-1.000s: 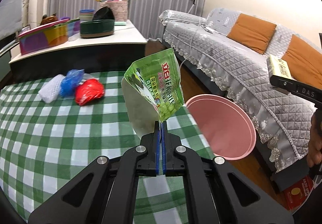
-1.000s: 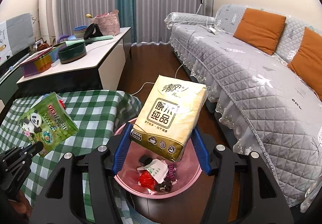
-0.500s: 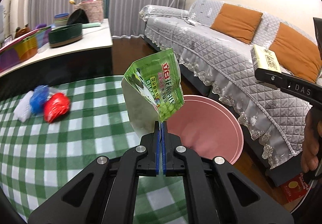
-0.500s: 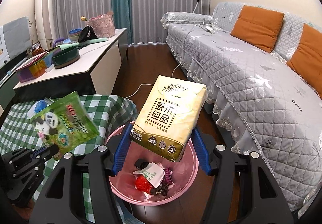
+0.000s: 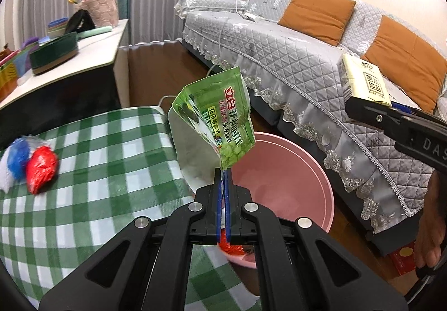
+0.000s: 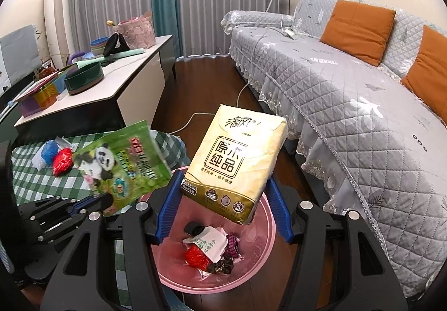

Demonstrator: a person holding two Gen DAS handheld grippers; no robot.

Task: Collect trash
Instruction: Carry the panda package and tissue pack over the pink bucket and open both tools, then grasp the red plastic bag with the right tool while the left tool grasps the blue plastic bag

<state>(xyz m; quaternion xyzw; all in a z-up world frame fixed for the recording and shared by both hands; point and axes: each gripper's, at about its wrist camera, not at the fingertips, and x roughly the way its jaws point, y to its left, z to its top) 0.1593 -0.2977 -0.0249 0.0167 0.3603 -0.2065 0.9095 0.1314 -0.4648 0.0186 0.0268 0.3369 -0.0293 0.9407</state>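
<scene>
My left gripper [image 5: 223,171] is shut on the bottom corner of a green snack bag [image 5: 215,121], which stands upright at the table's edge, over the near rim of the pink bin [image 5: 293,171]. The same green bag [image 6: 123,168] shows a panda in the right wrist view. My right gripper [image 6: 223,199] is shut on a yellow tissue pack [image 6: 237,160], tilted and held above the pink bin [image 6: 251,263]. The bin holds several pieces of trash [image 6: 209,249]. In the left wrist view the tissue pack [image 5: 363,82] appears at the right.
A green checked table [image 5: 83,171] carries red [image 5: 40,168], blue [image 5: 18,154] and white crumpled wrappers at its left. A grey quilted sofa [image 6: 349,93] with orange cushions runs along the right. A white sideboard [image 6: 111,82] with containers stands behind. A hand [image 5: 430,230] grips the right tool.
My left gripper has carried the green bag rightward from over the table to the bin's rim. The right gripper with the tissue pack has shifted slightly over the bin.
</scene>
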